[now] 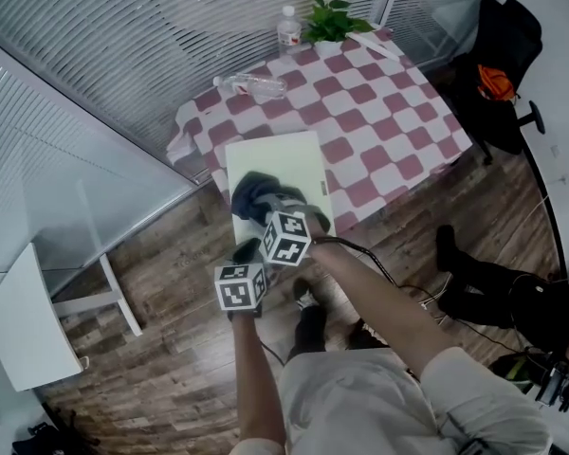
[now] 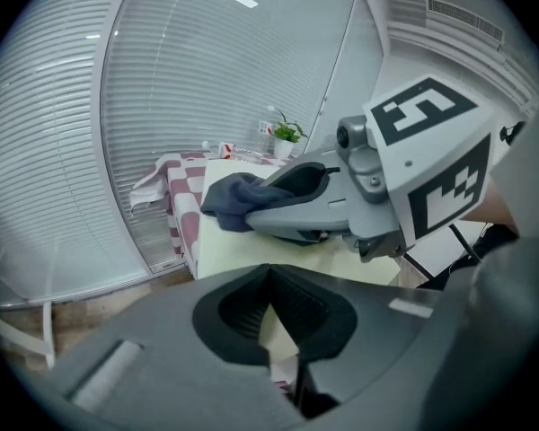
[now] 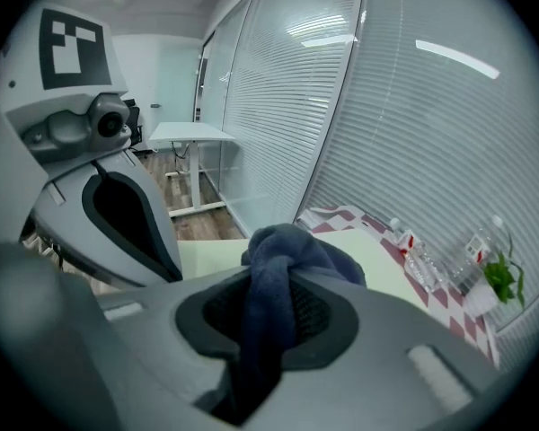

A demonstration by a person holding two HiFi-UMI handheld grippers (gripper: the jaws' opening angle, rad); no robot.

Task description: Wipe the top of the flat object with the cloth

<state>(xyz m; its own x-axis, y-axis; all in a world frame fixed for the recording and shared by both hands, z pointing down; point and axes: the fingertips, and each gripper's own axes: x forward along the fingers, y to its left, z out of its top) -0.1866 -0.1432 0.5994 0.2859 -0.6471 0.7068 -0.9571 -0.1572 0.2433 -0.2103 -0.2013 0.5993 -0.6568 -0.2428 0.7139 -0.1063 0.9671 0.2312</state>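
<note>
Here the right tongs [image 3: 271,311] are closed on the dark blue cloth [image 3: 292,248], and the cloth rests in a bunch on top of the pale flat board [image 1: 280,159]. This board lies on the counter [image 1: 389,121], which has a red and white checked cover, at its near side. The left tongs [image 2: 269,275] are closed with nothing between them, near the board's near edge and just beside the right tongs.
</note>
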